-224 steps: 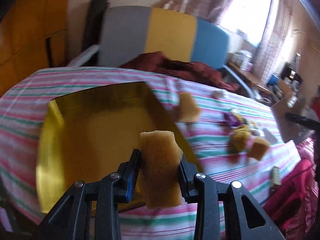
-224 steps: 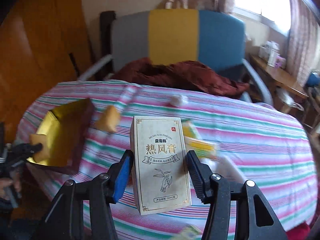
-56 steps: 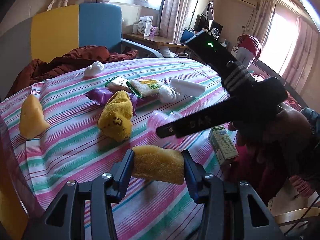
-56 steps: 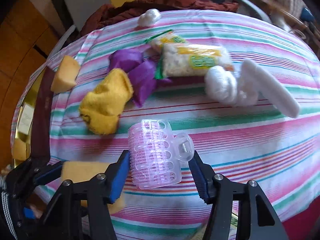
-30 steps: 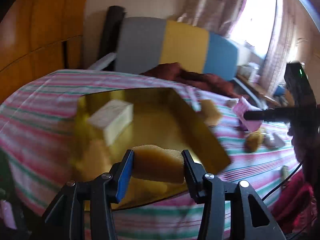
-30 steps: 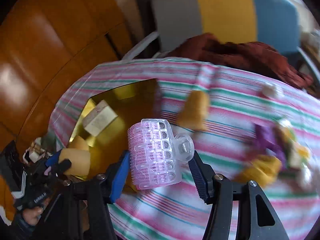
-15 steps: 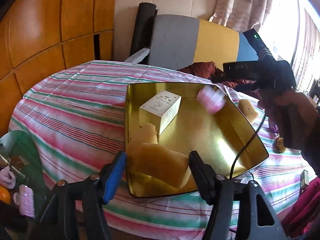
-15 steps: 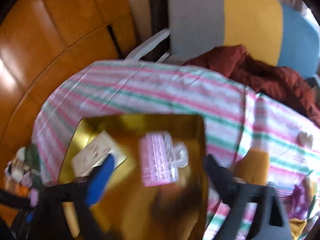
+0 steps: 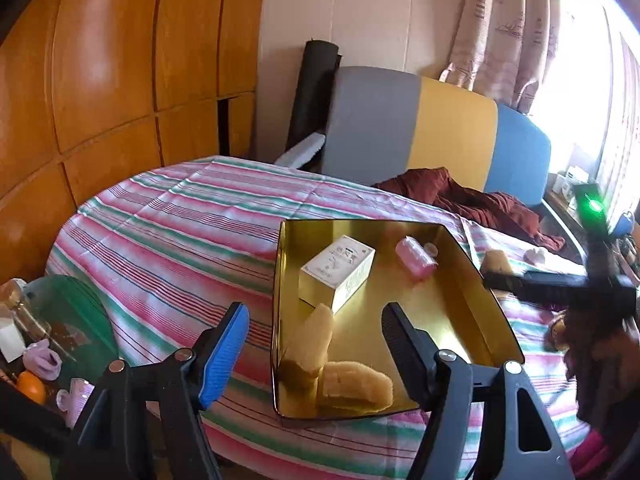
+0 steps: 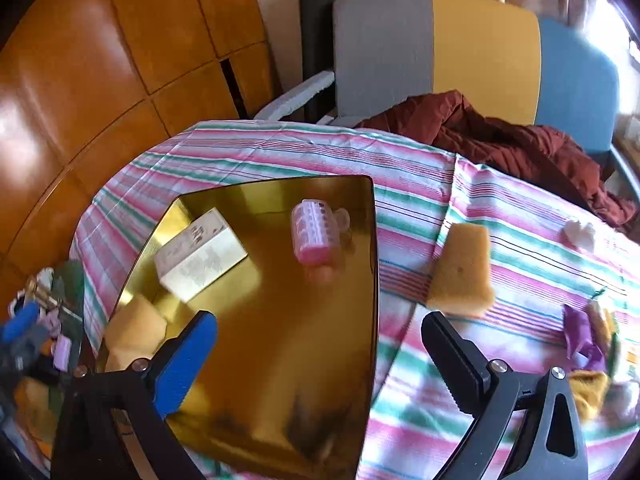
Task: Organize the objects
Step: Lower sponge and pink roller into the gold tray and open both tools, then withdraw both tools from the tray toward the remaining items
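My left gripper [image 9: 314, 338]: jaws spread, having just been opening, nothing between them; the sponge [image 9: 356, 386] lies below in the gold tray [image 9: 494, 320], against a second sponge [image 9: 312, 338].
White box [image 9: 340, 270]: flat in the tray's far left part.
Pink hair roller [image 10: 314, 236]: in the tray's far end, blurred, perhaps not settled; I judge it could roll on the slick floor.
My right gripper [image 10: 320, 360]: jaws spread wide, having just been opening, empty.
Tray risk: its near corner reaches close to the table edge, so a knock from my fingers might tip it.
Loose sponge [image 10: 462, 272]: on the cloth just right of the tray, not yet gathered.
Surface: striped tablecloth [image 9: 180, 232], wrinkled, could snag.
Room: wooden panelling, a grey, yellow and blue chair [image 10: 480, 44], maroon cloth, bright window.
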Available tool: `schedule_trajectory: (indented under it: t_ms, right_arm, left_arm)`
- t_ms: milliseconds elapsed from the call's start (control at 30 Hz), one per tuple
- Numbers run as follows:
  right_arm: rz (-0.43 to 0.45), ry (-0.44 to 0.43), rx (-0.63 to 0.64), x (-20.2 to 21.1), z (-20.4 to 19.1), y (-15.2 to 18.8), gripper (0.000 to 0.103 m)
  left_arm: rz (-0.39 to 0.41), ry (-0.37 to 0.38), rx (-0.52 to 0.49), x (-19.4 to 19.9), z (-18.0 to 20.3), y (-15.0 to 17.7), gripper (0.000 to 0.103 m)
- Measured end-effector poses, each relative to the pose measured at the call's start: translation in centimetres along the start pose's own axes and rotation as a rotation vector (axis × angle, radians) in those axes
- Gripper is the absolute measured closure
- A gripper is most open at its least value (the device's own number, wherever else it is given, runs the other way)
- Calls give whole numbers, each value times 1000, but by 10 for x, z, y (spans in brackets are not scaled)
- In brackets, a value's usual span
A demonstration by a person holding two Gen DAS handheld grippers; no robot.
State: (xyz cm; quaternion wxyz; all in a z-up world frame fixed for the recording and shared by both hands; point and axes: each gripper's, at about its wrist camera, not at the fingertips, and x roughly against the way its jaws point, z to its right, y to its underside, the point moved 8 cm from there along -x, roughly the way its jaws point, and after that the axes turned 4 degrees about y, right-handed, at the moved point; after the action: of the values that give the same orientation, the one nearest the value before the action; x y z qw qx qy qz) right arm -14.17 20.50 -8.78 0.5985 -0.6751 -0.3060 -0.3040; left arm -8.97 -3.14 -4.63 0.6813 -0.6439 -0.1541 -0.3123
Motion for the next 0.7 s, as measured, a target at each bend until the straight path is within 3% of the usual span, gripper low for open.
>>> schedule_trajectory:
  t_ms: [367, 700]
  right_arm:
    - [86, 65, 81, 47, -4, 42, 0]
    - [141, 117, 52, 73, 17, 56, 0]
  left_arm:
    - [24, -69, -14, 9, 25, 1, 33]
    - [-13, -5, -39, 2, 50, 10, 33]
